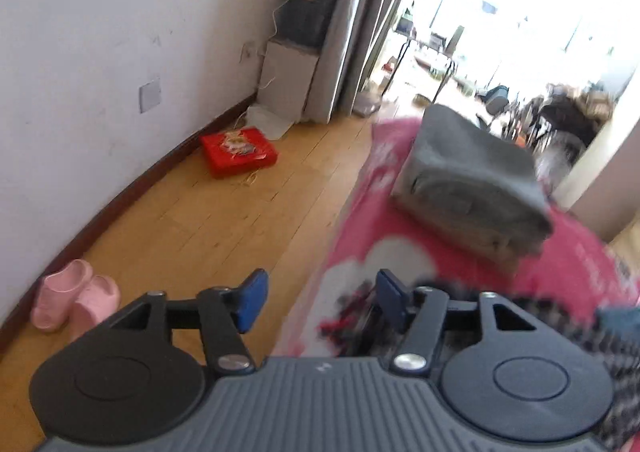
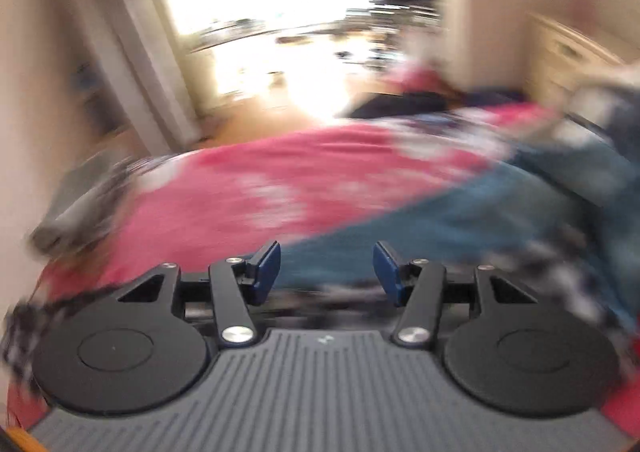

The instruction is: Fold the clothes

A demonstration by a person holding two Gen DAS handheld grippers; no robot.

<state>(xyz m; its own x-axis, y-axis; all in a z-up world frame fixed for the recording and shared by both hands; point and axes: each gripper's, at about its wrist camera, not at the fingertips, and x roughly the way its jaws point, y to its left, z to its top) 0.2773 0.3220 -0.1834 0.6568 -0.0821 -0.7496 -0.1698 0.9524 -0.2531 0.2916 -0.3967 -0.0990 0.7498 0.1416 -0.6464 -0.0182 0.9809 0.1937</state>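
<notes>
A folded grey garment (image 1: 472, 180) lies on the pink and white bedspread (image 1: 568, 264) in the left wrist view, ahead and to the right of my left gripper (image 1: 320, 298). That gripper is open, nothing between its blue pads (image 1: 254, 298), and it hangs over the bed's left edge. A black and white checked cloth (image 1: 624, 364) lies under its right side. My right gripper (image 2: 326, 272) is open and empty above a teal garment (image 2: 480, 212) with checked trim (image 2: 572, 284) on the bedspread (image 2: 248, 188). The right wrist view is heavily blurred. The grey garment (image 2: 76, 192) shows at its left.
Wooden floor (image 1: 224, 212) runs left of the bed, with a red box (image 1: 238, 150), pink slippers (image 1: 74, 294) by the white wall (image 1: 100, 52), and a curtain (image 1: 360, 12). A bright doorway (image 1: 520, 12) opens beyond the bed. A pale dresser (image 2: 560, 52) stands at the far right.
</notes>
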